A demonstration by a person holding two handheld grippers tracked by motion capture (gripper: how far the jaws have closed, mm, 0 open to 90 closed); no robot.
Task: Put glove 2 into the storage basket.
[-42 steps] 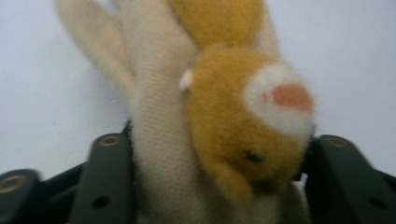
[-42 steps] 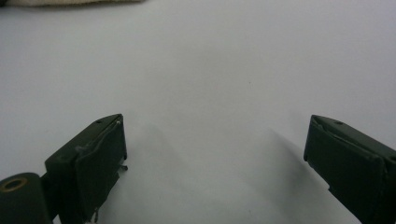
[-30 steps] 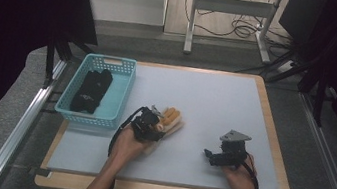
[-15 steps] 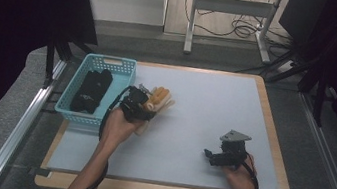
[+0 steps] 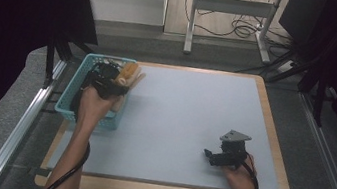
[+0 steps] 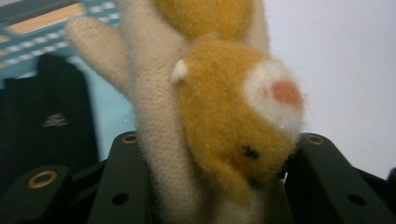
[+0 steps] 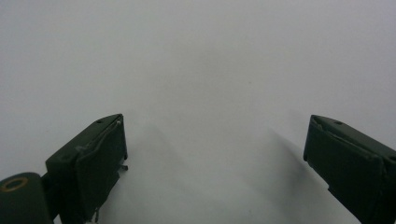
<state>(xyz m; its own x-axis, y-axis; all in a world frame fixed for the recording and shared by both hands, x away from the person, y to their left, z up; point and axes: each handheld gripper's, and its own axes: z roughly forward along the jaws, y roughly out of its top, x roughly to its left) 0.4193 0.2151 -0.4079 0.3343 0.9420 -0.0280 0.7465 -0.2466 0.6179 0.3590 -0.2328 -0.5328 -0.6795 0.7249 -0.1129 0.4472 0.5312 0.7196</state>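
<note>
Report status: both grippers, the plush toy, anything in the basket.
Left gripper clamped on plush toy, over basket. Right gripper open, empty. Black item inside basket.

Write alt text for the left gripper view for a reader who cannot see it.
A plush toy of orange-brown and cream fuzz, with a white patch and a pink spot, is clamped between the two black jaws of the left gripper. Behind it at the left are a teal basket holding a black item, and at the right the pale table surface.
</note>
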